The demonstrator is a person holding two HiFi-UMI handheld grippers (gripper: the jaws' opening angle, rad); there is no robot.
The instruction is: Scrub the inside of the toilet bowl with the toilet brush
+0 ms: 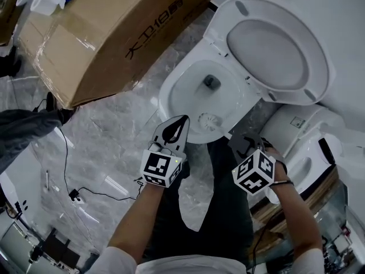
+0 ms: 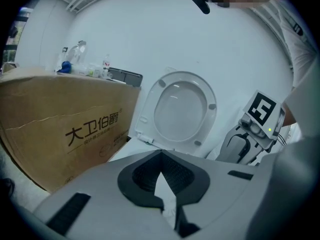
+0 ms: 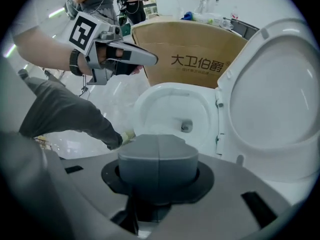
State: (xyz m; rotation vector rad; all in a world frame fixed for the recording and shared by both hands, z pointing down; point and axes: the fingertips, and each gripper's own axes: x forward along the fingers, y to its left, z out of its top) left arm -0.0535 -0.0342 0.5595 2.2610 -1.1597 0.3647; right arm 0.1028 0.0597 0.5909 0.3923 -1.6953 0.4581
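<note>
Toilet brush [image 1: 209, 120] being held inside the toilet bowl [image 1: 171, 90] — its head just within the near rim.
The bowl is being left open with the lid [image 1: 274, 50] raised; a cardboard box [image 1: 114, 33] is lying close on its left. The right gripper [image 1: 239, 143] is being held at the near-right edge, jaws clamped on the brush handle — the left gripper [image 1: 183, 120] is being held over the near rim, tips closed on nothing.

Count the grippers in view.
2. The left gripper is over the near rim of the toilet bowl; the right gripper is just off that rim, to its right.
</note>
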